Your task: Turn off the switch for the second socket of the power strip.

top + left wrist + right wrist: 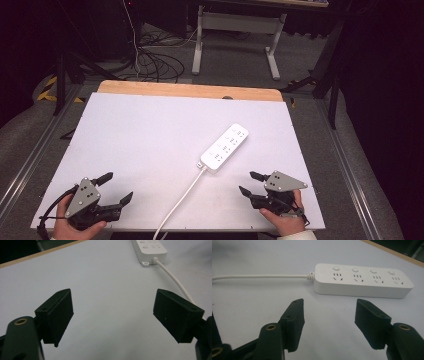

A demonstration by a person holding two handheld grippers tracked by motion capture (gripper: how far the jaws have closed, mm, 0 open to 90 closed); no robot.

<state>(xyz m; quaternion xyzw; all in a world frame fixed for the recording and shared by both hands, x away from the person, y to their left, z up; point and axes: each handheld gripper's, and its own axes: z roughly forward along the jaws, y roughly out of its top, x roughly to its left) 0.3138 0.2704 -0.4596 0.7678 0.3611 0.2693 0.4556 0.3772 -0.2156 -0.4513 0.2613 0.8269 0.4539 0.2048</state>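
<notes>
Glossy white oblong power strip [223,148] w/ round cord [178,204]; L gripper [116,188] & R gripper [248,183] matte-black, both agape, empty.

Your high view looks forward and down over the table [150,130]. Both gripper views sit low and close, sharing the strip [150,248] [364,281].

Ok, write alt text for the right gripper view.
A white power strip with four sockets lies on a white table, its cord running left. In front, the right gripper has its black jaws open, holding nothing.
</notes>
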